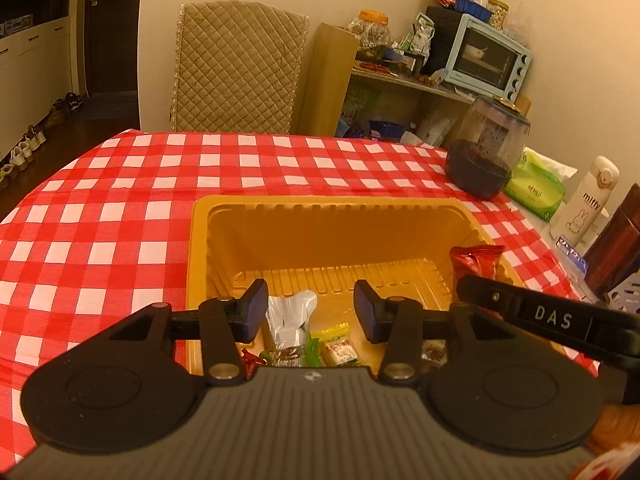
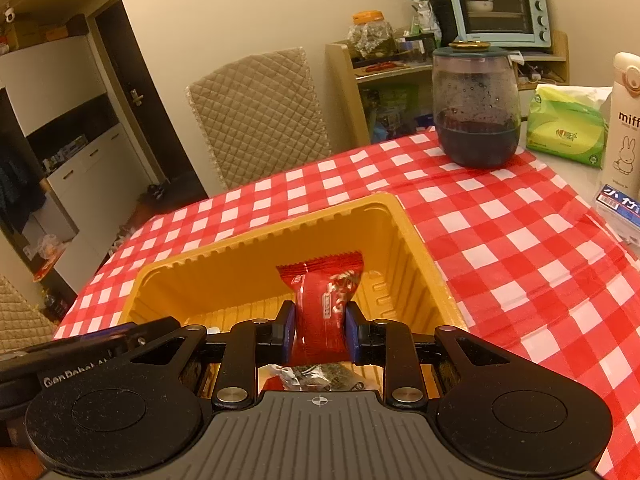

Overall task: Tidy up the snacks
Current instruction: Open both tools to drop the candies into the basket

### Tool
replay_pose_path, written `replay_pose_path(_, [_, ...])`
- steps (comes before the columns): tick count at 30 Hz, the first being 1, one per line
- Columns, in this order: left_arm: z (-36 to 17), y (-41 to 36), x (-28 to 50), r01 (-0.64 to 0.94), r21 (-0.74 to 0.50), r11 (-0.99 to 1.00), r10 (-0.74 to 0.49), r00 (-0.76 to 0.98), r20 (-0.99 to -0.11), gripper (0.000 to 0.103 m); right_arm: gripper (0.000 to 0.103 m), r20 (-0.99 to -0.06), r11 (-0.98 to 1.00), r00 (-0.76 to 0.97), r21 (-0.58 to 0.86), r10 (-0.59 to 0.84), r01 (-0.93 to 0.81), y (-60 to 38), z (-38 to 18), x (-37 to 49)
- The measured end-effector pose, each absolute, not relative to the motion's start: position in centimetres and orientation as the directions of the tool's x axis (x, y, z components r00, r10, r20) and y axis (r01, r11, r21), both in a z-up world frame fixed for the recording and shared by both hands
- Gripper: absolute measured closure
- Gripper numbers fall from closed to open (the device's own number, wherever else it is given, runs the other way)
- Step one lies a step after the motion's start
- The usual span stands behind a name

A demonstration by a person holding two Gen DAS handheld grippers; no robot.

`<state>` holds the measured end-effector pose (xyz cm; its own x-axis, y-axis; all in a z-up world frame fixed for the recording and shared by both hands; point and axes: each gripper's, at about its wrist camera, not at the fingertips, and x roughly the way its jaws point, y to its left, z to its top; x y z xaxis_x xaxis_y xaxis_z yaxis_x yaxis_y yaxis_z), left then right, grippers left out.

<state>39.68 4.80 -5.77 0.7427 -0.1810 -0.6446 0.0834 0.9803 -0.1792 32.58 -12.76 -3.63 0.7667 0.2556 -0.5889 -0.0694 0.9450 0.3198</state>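
Note:
A yellow plastic tray point(image 1: 320, 216) sits on the red checked tablecloth; it also shows in the right wrist view point(image 2: 412, 248). My left gripper point(image 1: 310, 312) is open and empty above the tray's near end, over a silver packet point(image 1: 288, 320) and several small wrapped snacks point(image 1: 338, 346). My right gripper point(image 2: 318, 330) is shut on a red snack packet point(image 2: 324, 296), held upright over the tray; the packet also shows in the left wrist view point(image 1: 474, 260) at the tray's right side. More wrapped snacks point(image 2: 316, 376) lie below the right gripper.
A lidded glass jar with dark contents point(image 1: 484, 152) stands at the table's far right, with a green tissue pack point(image 1: 536, 188), a white Miffy bottle point(image 1: 588, 200) and a dark bottle point(image 1: 616, 248) beside it. A quilted chair point(image 1: 236, 68) stands behind the table. Shelves hold a blue toaster oven point(image 1: 488, 56).

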Motion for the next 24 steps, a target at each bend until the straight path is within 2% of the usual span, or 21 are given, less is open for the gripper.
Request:
replay_pose_path(11, [-5.9, 4.7, 39.7, 0.081, -0.156, 0.984, -0.164, 0.745, -0.647, 0.059, 0.076, -0.574, 0.945, 0.777, 0.317, 0.257, -0.078, -12.3, -3.5, 33.1])
replay_pose_path(18, [-5.9, 5.0, 39.6, 0.076, -0.154, 0.985, -0.159, 0.748, -0.644, 0.058, 0.076, -0.526, 0.929, 0.807, 0.364, 0.267, -0.070, -13.2, -3.1, 32.9])
replay_pose_path(24, [-5.7, 4.9, 39.3, 0.080, -0.150, 0.986, -0.158, 0.754, -0.637, 0.052, 0.076, -0.533, 0.932, 0.808, 0.359, 0.252, -0.053, -13.6, -3.2, 32.9])
